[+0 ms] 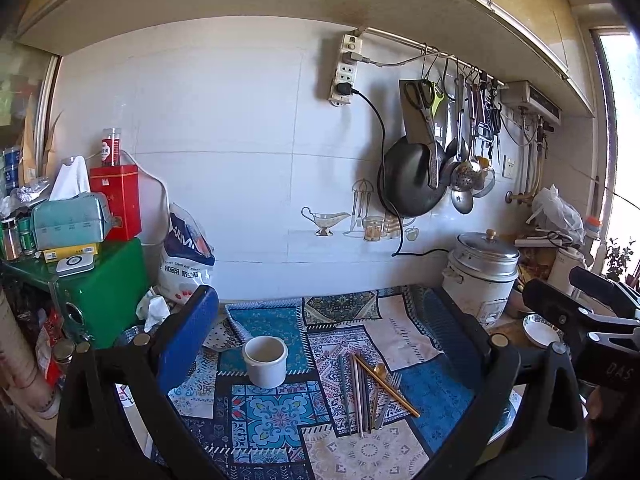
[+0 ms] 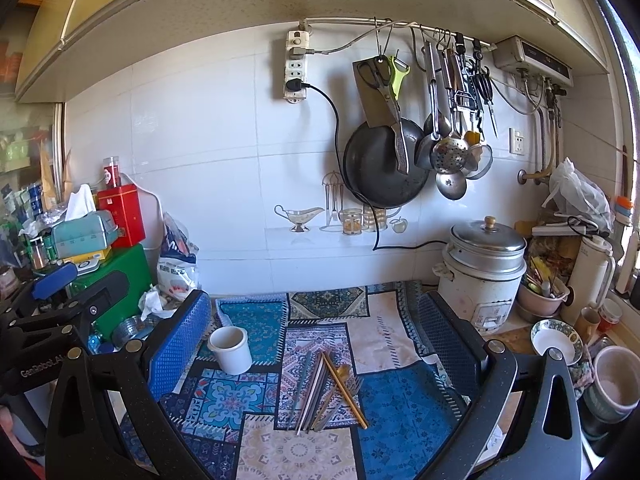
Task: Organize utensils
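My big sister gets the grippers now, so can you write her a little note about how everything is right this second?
Left gripper: open, empty, raised above the mat.
Right gripper: open, empty, also raised.
Utensil pile: chopsticks, fork and spoon lying loose on the patterned mat.
White cup: upright left of the pile, looks empty.
Done: nothing yet.
Left: probably move the utensils into the cup.
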